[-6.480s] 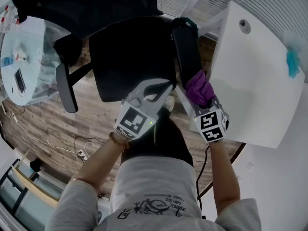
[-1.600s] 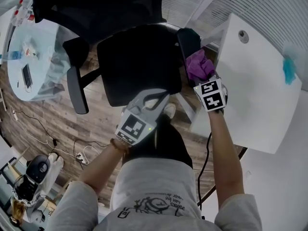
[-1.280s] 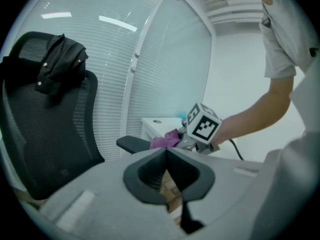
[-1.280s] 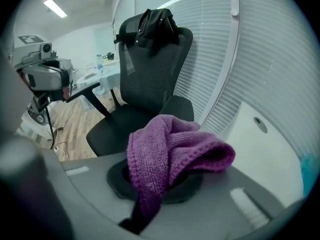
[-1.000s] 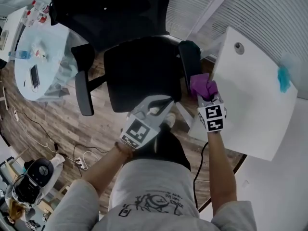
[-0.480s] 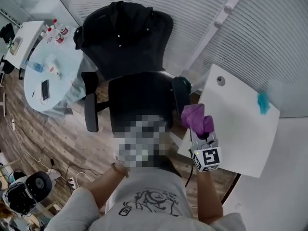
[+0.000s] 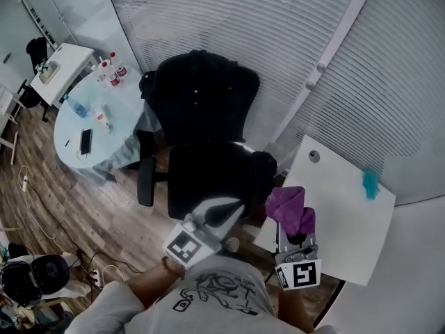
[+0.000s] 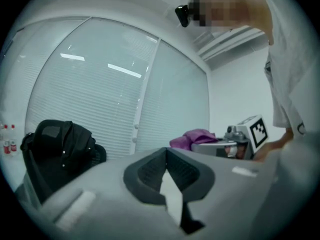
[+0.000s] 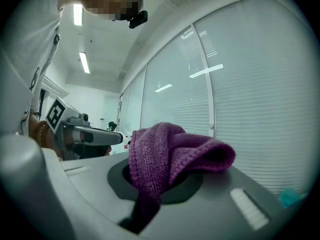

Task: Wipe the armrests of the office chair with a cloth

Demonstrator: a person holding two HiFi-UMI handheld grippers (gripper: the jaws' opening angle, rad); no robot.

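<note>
Head view with both gripper views. The right gripper point(image 9: 160, 181) is clamping a purple cloth point(image 9: 172, 151): its jaws are closing on the lower fold, while the rest of the cloth is bunching up above the jaw tips and drooping over toward the right jaw's side. The left gripper point(image 8: 167, 170) is holding nothing; its jaws are meeting at the tips, with only a narrow slit showing between the pads behind them. Both grippers are pointing forward, side by side. The office chair point(image 7: 208, 179) is standing beyond the jaw tips of both grippers, with a dark jacket point(image 7: 201, 92) hanging over its backrest. The cloth is hanging apart from the chair; the nearer armrest point(image 7: 265, 168) is lying just ahead of the right gripper's jaws and toward their left, and the farther armrest point(image 7: 145, 182) is lying well to the left of the left gripper's jaws. A white desk point(image 7: 344, 218) is standing to the right of the right gripper's jaws.
</note>
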